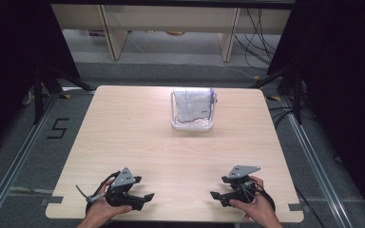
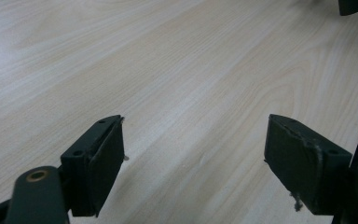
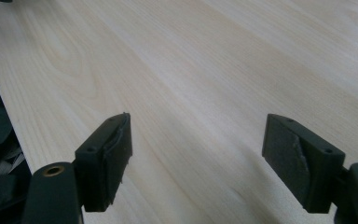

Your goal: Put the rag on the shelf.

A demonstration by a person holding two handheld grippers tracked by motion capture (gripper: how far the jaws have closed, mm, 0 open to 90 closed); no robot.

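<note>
A white plastic basket (image 1: 193, 125) stands at the far middle of the wooden table (image 1: 138, 137), with a folded white cloth (image 1: 194, 105) with thin dark lines upright inside it. My left gripper (image 1: 145, 198) rests near the table's front edge at the left, held by a hand, pointing right. My right gripper (image 1: 217, 195) rests at the front right, pointing left toward it. In the left gripper view the left gripper (image 2: 193, 161) stands wide open over bare wood. The right gripper (image 3: 196, 156) is likewise wide open over bare wood in the right gripper view.
The table's front edge lies just under both hands. Black curtains and stand legs (image 1: 43, 85) flank the table. Wooden furniture legs (image 1: 111, 33) and loose cables (image 1: 259, 42) lie on the floor beyond the far edge.
</note>
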